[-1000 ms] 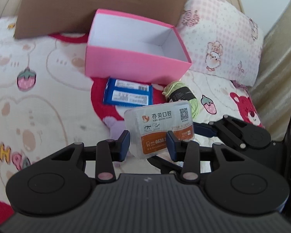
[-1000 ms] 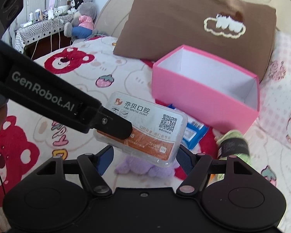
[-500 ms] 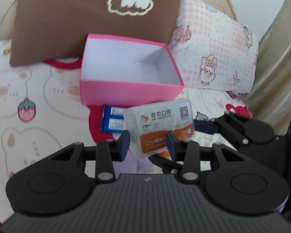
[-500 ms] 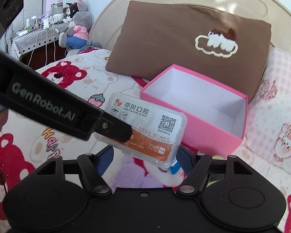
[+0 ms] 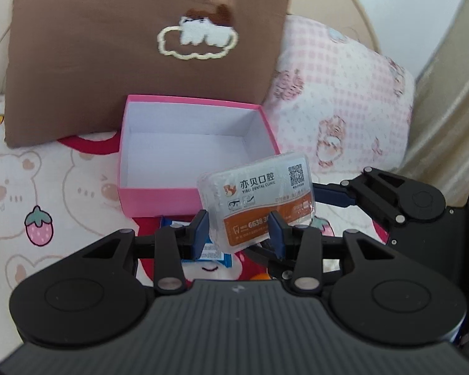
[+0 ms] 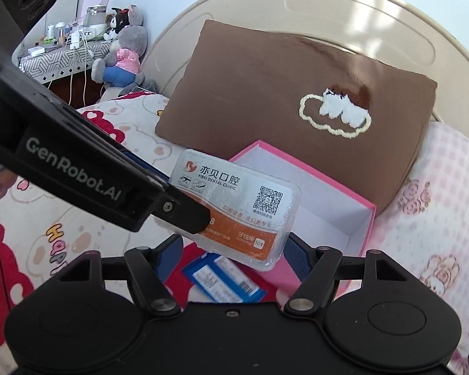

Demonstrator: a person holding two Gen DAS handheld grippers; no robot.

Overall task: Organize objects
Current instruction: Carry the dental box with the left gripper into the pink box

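Left gripper clenched on floss-pick case, right gripper apparently bracing its ends; poised near pink box front edge for drop-in.

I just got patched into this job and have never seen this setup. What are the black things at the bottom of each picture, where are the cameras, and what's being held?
There is no robot arm here. A person carries two hand-held grabbers, and each has a camera looking forward along its two fingers, so the black shapes at the bottom of each picture are the grabber itself.

In the left view, the left tool is shut on a clear plastic case with a dental clinic label. In the right view, the right tool also has that case between its fingers, apparently gripping its long ends; the black bar crossing from the left is the other grabber.

All this is above a bed with a cartoon-print sheet. On it sit an open pink box, empty, a blue packet, a brown pillow and a pink pillow.
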